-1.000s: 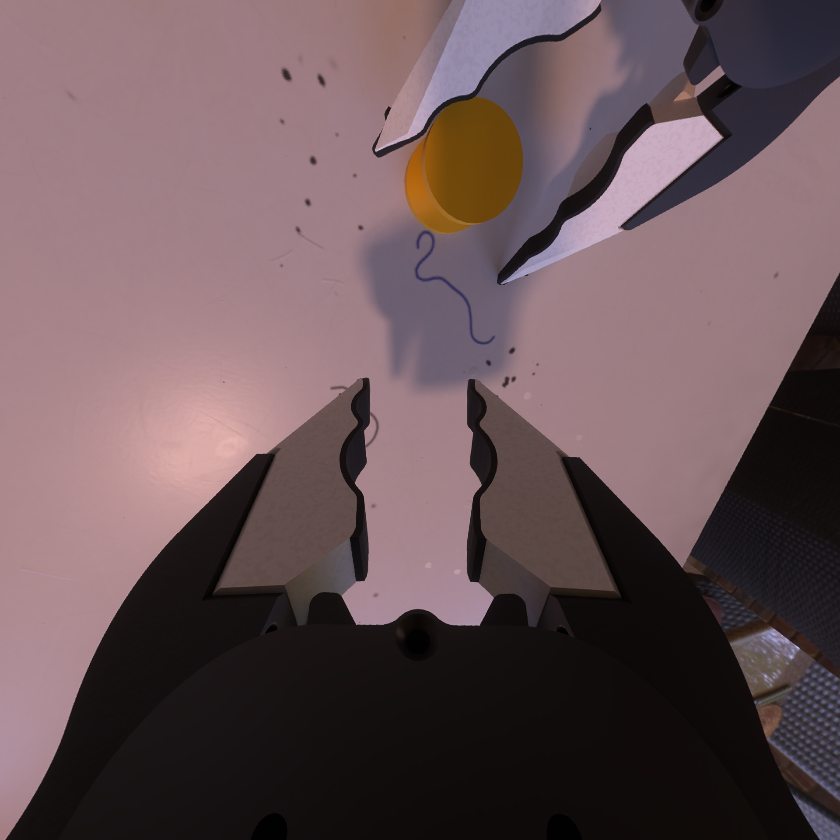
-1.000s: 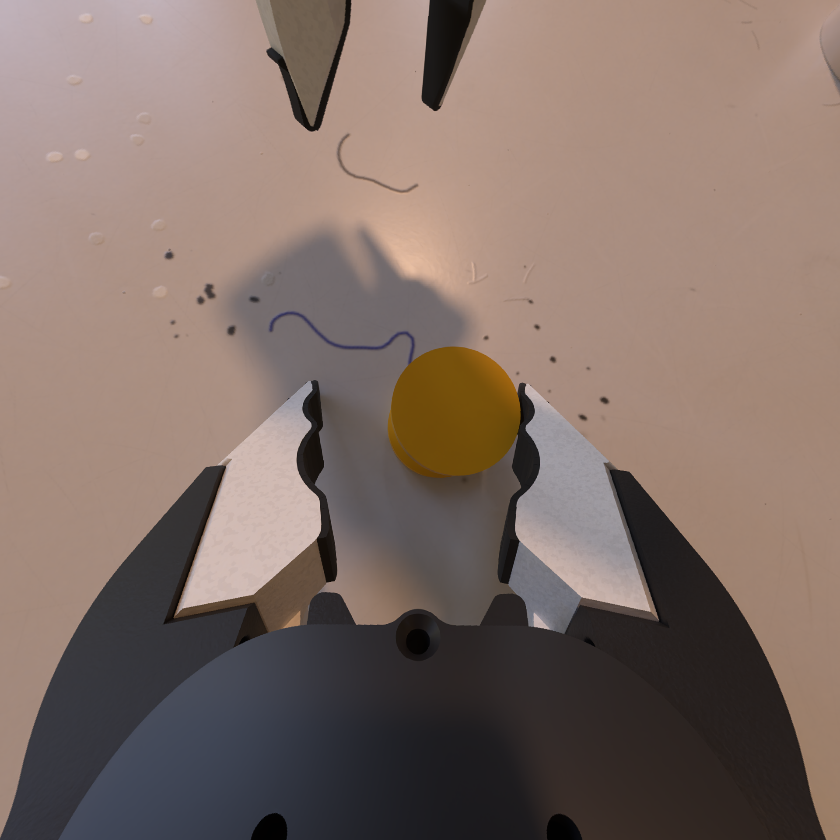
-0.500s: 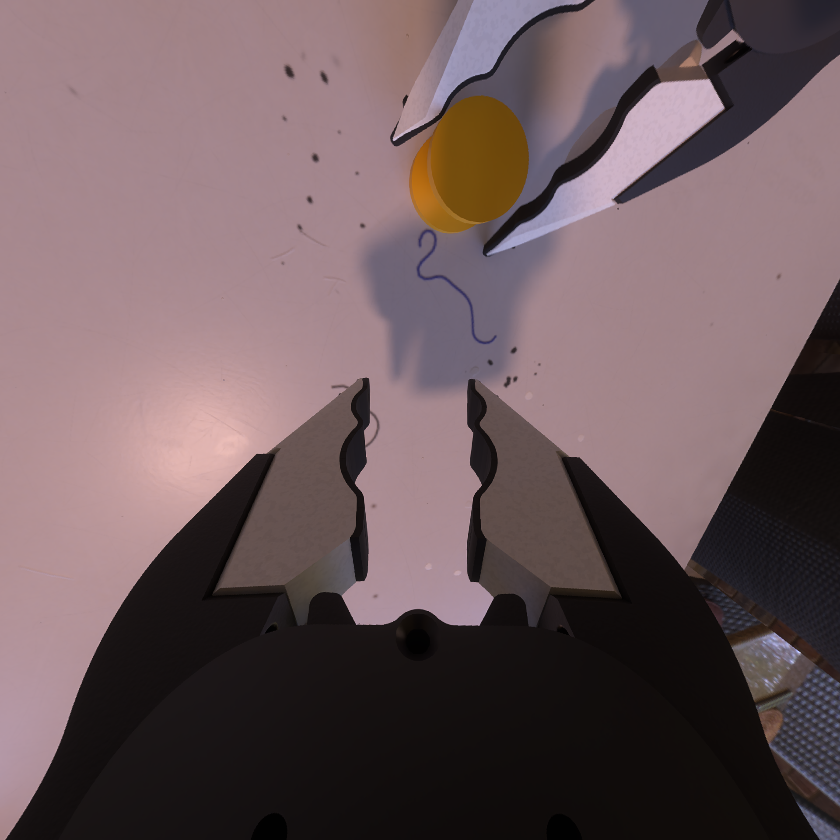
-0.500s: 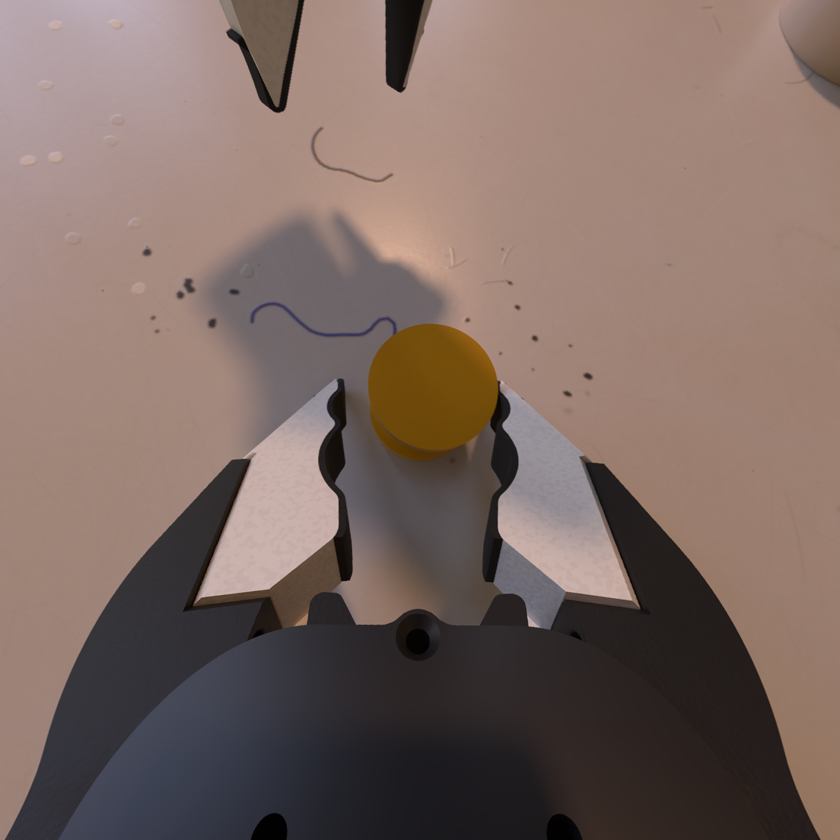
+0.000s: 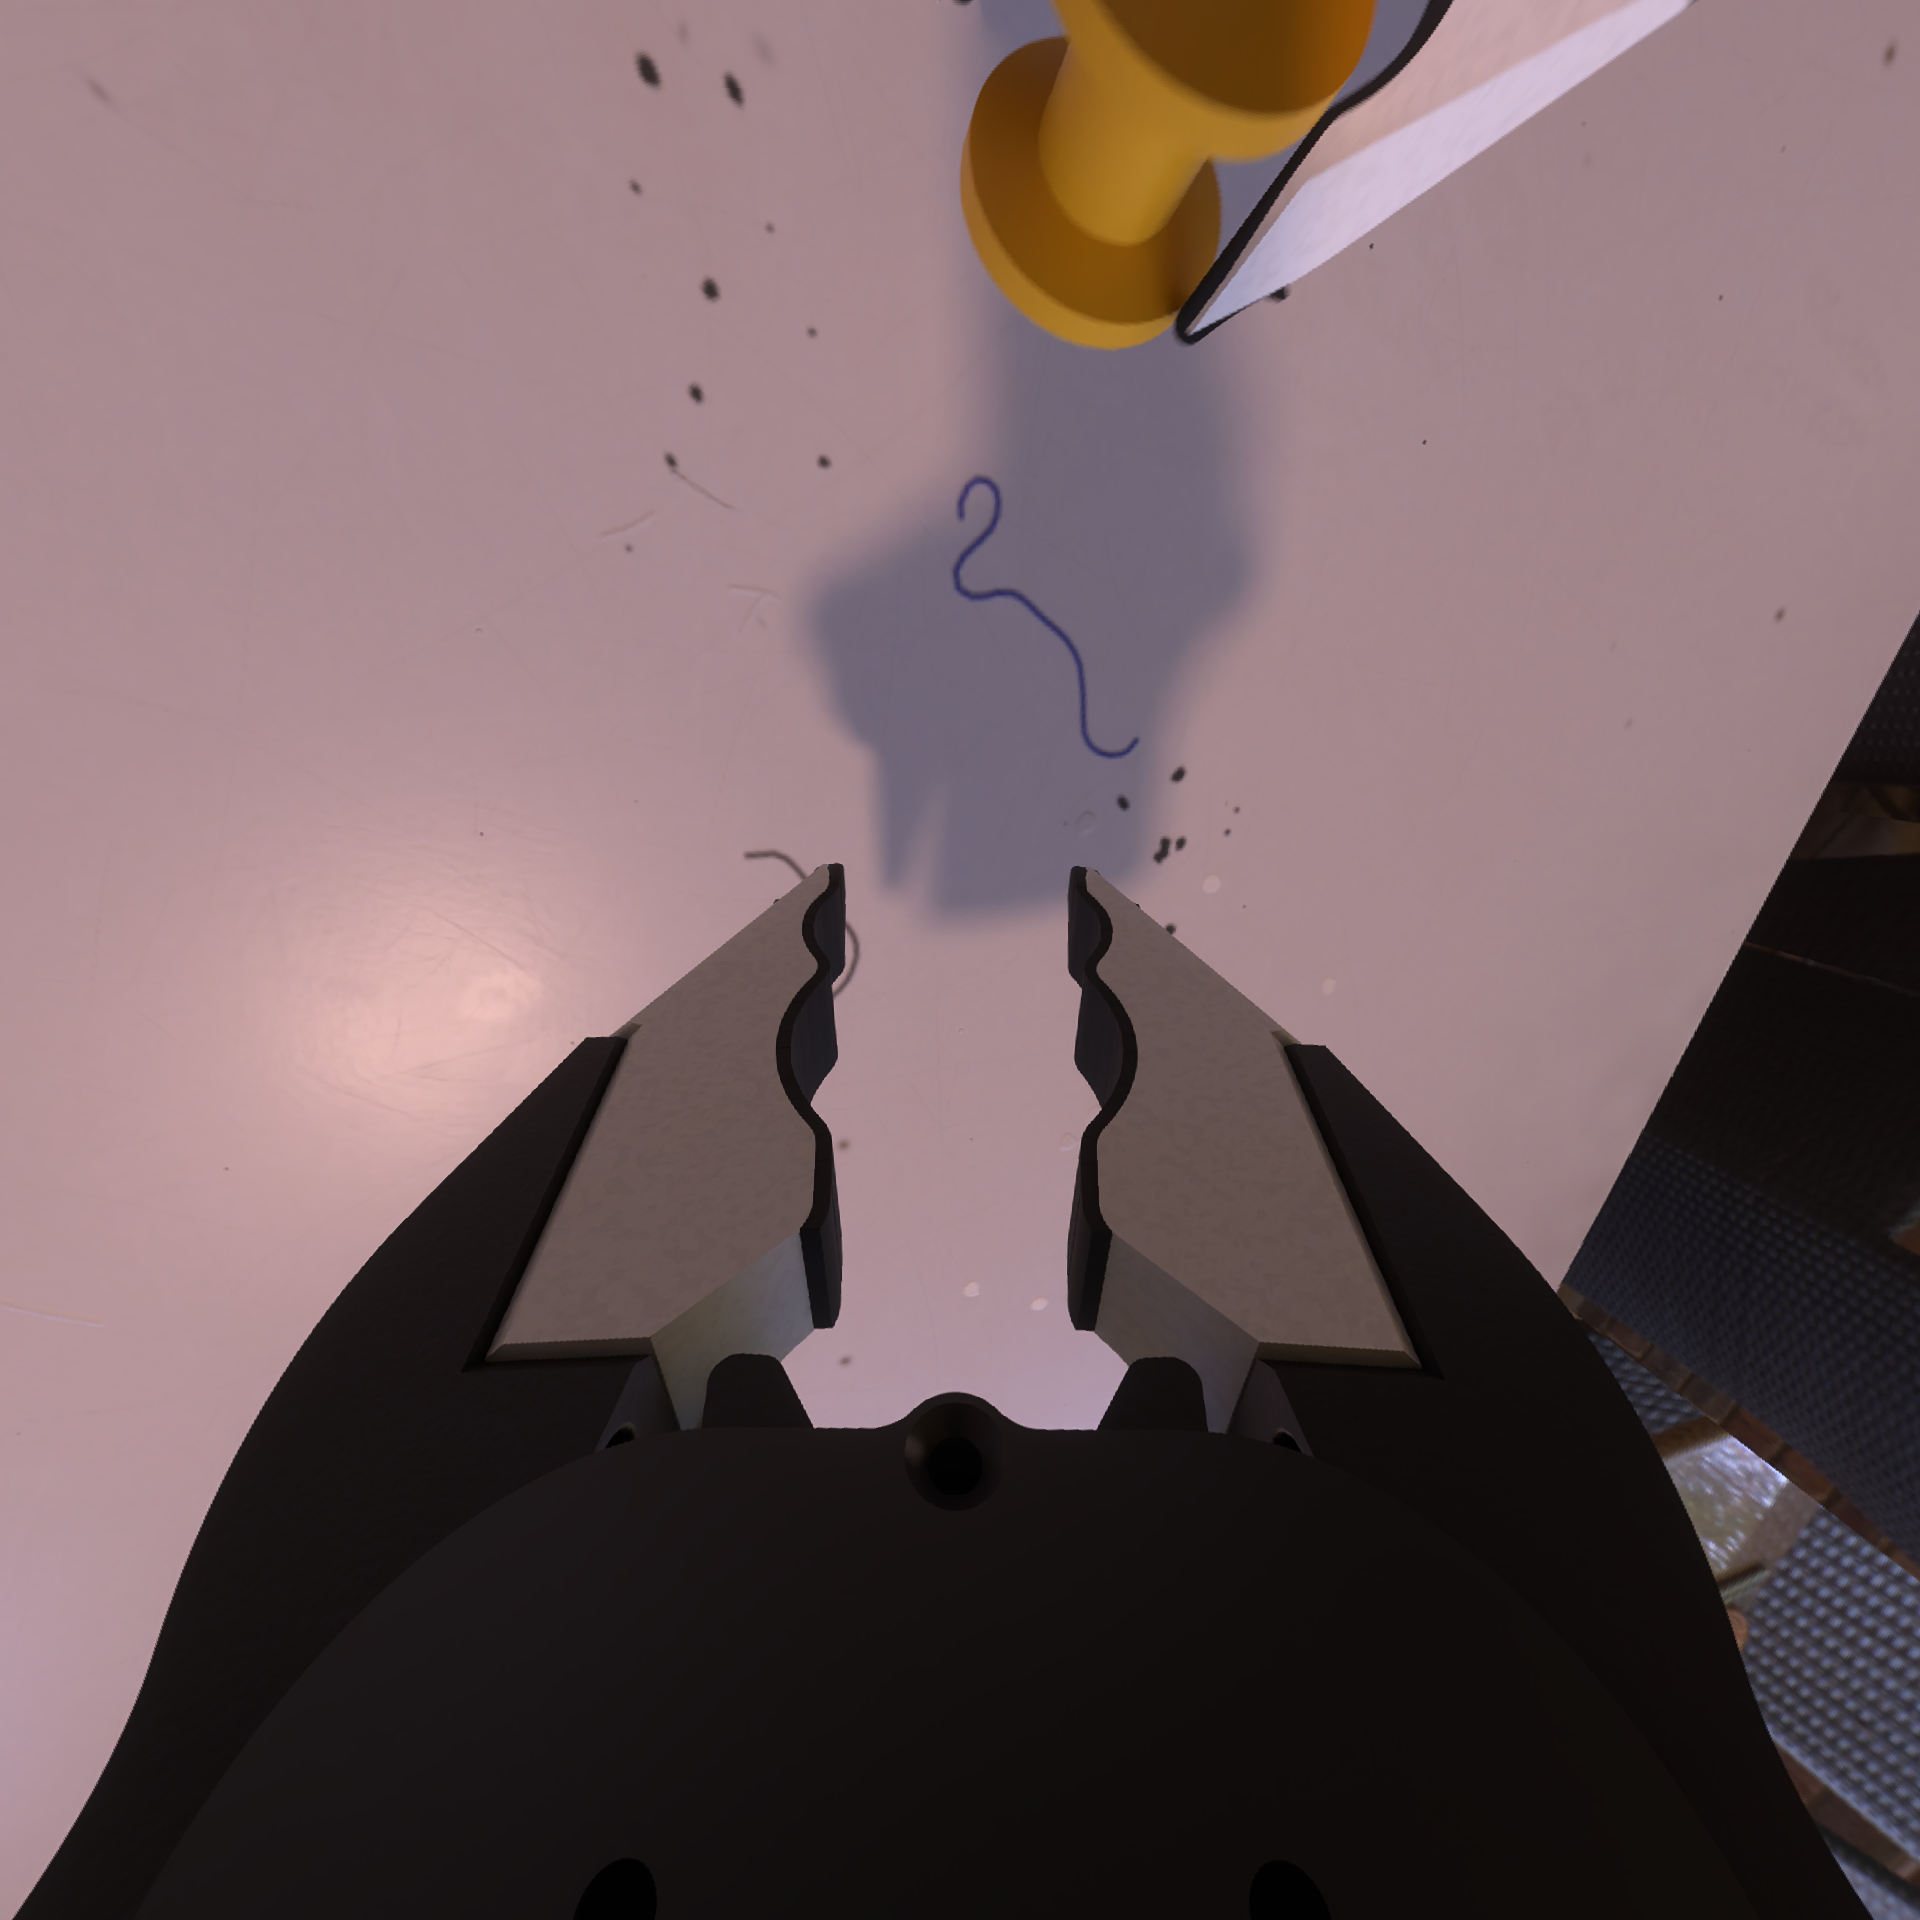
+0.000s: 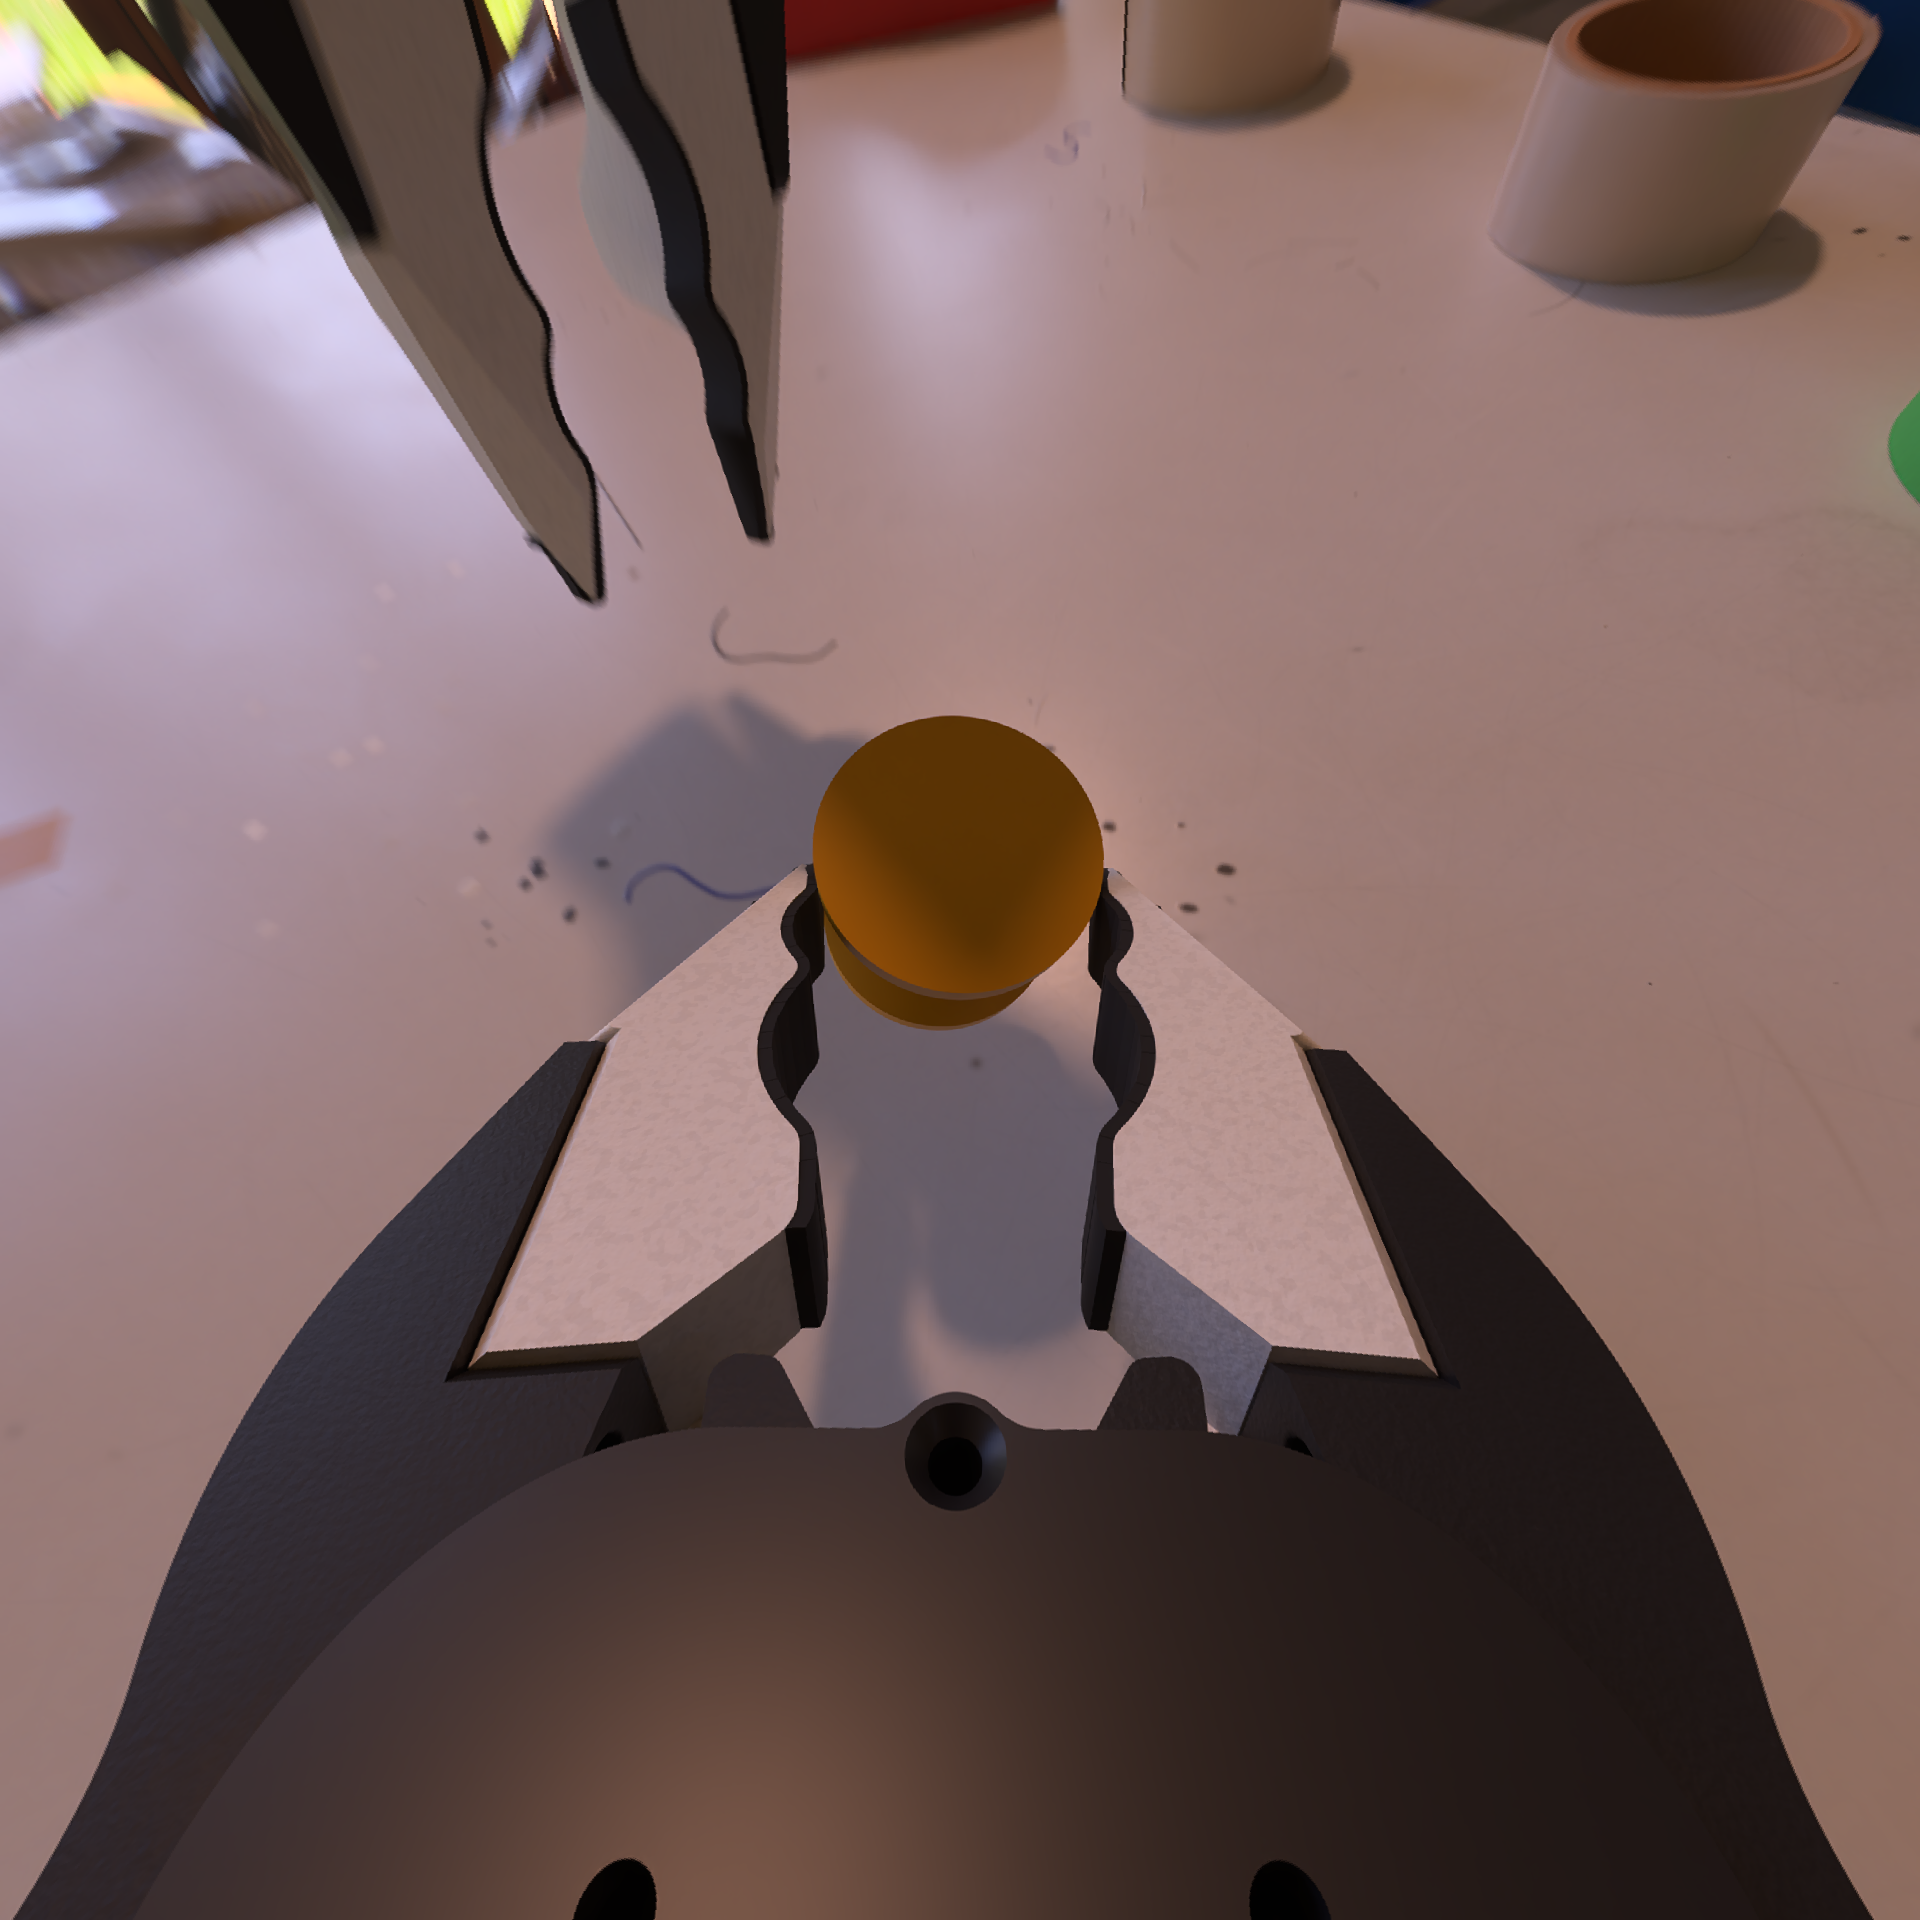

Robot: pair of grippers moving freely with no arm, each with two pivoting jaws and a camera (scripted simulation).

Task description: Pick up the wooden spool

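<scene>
The wooden spool (image 6: 956,862) is orange-yellow with two round flanges. My right gripper (image 6: 956,875) is shut on it at the fingertips and holds it above the pale table (image 6: 1455,727); its shadow lies below. In the left wrist view the spool (image 5: 1122,177) hangs tilted at the top, clear of the table, with one finger (image 5: 1403,156) of the right gripper beside it. My left gripper (image 5: 956,873) is open and empty, above the table. It also shows in the right wrist view (image 6: 675,561), beyond the spool.
A blue thread (image 5: 1039,623) and a grey thread (image 6: 769,649) lie on the table among dark specks. Two beige cylinders (image 6: 1673,145) (image 6: 1226,52) stand at the back, with something green (image 6: 1907,457) at the right edge. The table edge (image 5: 1766,935) runs along the right.
My right gripper has closed on the spool and lifted it off the table, tilting up so that the far table shows. My left gripper has not moved.
</scene>
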